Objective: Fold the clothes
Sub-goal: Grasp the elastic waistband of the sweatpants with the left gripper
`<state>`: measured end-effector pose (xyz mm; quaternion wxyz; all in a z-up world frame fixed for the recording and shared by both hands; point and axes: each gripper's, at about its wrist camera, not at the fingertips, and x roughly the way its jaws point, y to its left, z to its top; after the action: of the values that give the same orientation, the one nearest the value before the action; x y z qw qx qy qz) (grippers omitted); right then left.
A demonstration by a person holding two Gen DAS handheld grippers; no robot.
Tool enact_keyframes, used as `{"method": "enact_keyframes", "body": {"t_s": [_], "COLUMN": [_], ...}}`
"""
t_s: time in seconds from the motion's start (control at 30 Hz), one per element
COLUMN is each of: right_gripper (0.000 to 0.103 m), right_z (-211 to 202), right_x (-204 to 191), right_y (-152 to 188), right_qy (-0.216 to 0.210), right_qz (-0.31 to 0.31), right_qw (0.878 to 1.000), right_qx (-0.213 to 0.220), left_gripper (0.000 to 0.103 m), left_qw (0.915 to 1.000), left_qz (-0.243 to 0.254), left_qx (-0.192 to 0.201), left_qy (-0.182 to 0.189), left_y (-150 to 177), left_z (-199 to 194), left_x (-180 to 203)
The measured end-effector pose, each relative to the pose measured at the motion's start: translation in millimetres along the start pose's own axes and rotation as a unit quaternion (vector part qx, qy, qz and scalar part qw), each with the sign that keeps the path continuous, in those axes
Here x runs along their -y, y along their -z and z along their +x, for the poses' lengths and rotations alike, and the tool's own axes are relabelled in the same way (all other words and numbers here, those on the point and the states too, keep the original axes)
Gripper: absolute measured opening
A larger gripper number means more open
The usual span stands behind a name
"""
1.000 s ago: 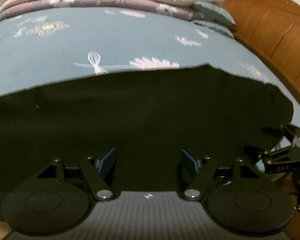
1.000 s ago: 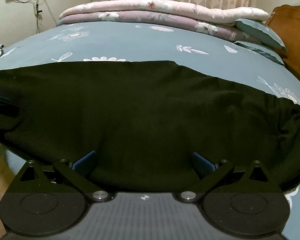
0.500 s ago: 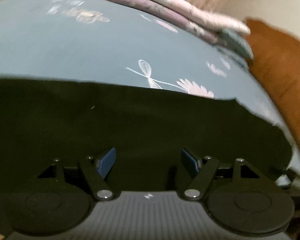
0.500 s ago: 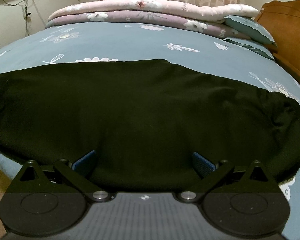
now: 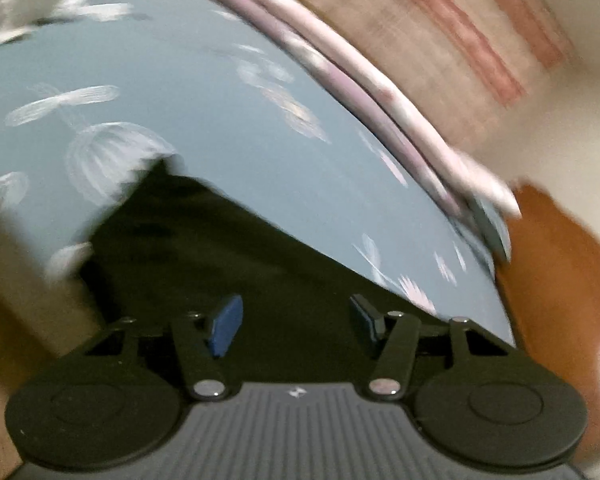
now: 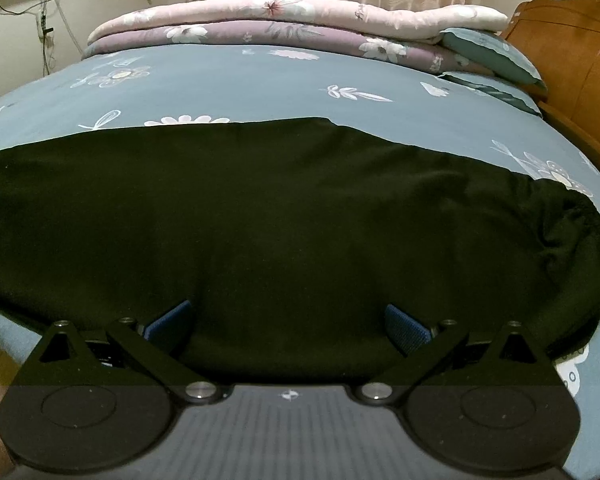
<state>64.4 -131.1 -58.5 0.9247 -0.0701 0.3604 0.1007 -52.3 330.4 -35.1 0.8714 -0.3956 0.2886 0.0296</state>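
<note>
In the left wrist view the picture is heavily blurred and tilted, where half a second ago it was level over the cloth: the left gripper [image 5: 296, 320] has swung toward the left end of the black garment [image 5: 220, 264], whose far-left corner now shows against the blue floral bedsheet [image 5: 228, 120]. Its blue pads [image 5: 225, 325] stand spread with nothing pinched between them, so it is released. The folded quilts [image 5: 380, 96] and the wooden headboard [image 5: 560, 280] streak past at the far right. In the right wrist view little has changed: the right gripper [image 6: 288, 324] hovers at the near edge of the black garment [image 6: 284, 216], which lies spread wide across the bedsheet [image 6: 260, 80], bunched at its right end. Its fingers are wide apart and grip nothing. I judge that no fold is begun yet; the left hand seems to be heading for that left end to take hold.
</note>
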Motion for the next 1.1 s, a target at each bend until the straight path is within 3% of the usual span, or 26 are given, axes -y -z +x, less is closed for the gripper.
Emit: {"method": "enact_keyframes", "body": {"t_s": [0.1, 0.2, 0.3, 0.47, 0.63, 0.83, 0.97, 1.1], "right_gripper": [0.103, 0.103, 0.103, 0.103, 0.103, 0.103, 0.103, 0.103], "right_z": [0, 1, -8, -21, -20, -20, -17, -15], "right_x": [-1, -3, -7, -19, -31, -40, -41, -44], "right_y": [-3, -11, -19, -27, -30, -29, -27, -28], "right_qy": [0.004, 0.002, -0.015, -0.034, -0.055, -0.066, -0.07, -0.078], "right_qz": [0.0, -0.007, -0.028, -0.054, -0.065, -0.074, -0.066, -0.068], "right_qw": [1.0, 0.999, 0.999, 0.998, 0.996, 0.995, 0.995, 0.995], "right_qx": [-0.009, -0.031, -0.022, 0.002, 0.004, 0.001, -0.004, -0.004], "left_gripper": [0.057, 0.057, 0.057, 0.057, 0.057, 0.057, 0.058, 0.058], "left_qw": [0.9967, 0.9909, 0.99, 0.9862, 0.9788, 0.9736, 0.9721, 0.9662], "left_qz": [-0.076, -0.131, -0.139, -0.163, -0.2, -0.206, -0.208, -0.213], "left_qx": [0.028, 0.026, 0.022, 0.025, 0.019, 0.051, 0.065, 0.093], "left_qy": [0.005, 0.012, -0.008, -0.002, 0.038, 0.084, 0.086, 0.111], "left_y": [5, 13, 20, 32, 35, 29, 32, 31], "left_z": [-15, -8, 3, 10, 25, 31, 35, 31], "left_x": [-41, -69, -76, -88, -103, -101, -105, -106]}}
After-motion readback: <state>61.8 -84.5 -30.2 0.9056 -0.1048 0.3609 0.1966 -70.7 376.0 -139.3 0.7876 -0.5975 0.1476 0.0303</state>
